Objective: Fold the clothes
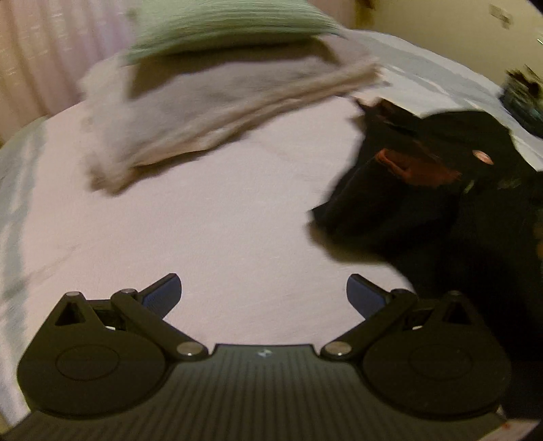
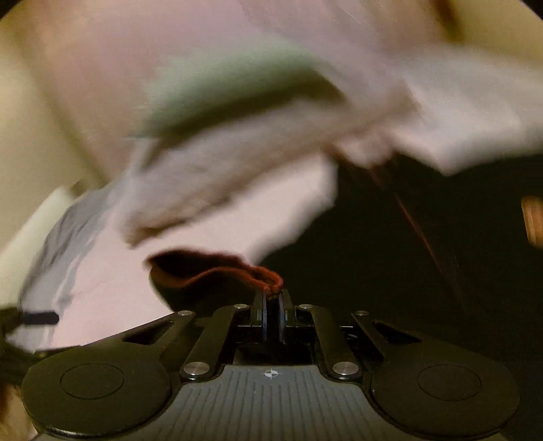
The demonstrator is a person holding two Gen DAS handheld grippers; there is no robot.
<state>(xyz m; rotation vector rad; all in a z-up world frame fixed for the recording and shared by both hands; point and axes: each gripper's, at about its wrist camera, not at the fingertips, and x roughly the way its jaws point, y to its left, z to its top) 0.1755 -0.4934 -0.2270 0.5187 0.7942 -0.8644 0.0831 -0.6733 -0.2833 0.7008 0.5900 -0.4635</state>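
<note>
dark cloth dominates the scene: a black garment with a thin red-brown trimmed edge [image 1: 424,190] lies bunched at about 3 o'clock in the left wrist view, spread partly over the pale pink bed sheet [image 1: 220,230]. the right gripper [image 2: 271,305] has its two blue-padded fingers pressed together on the red-brown hem [image 2: 264,276] of that garment, pinching it at the very edge, likely so the cloth can be lifted or dragged out flat by a border rather than by a wad of fabric. the pinched hem curls away toward 10 o'clock, so the cloth looks slack there rather than pulled taut.

the left gripper [image 1: 263,298] hangs above the bare sheet with its fingers spread wide and nothing between them; it sits well apart from the garment, which lies toward 2 o'clock from it. a fair guess is that it is kept free to take a second point on the hem.

at about 11 o'clock in the left wrist view a stack of folded grey-beige cloths [image 1: 217,108] rests on the bed, with a green ribbed folded cloth [image 1: 224,27] on top at 12 o'clock. these look like finished pieces set aside, leaving the middle of the sheet as working room. both views are blurred, so the garment's type cannot be told.
</note>
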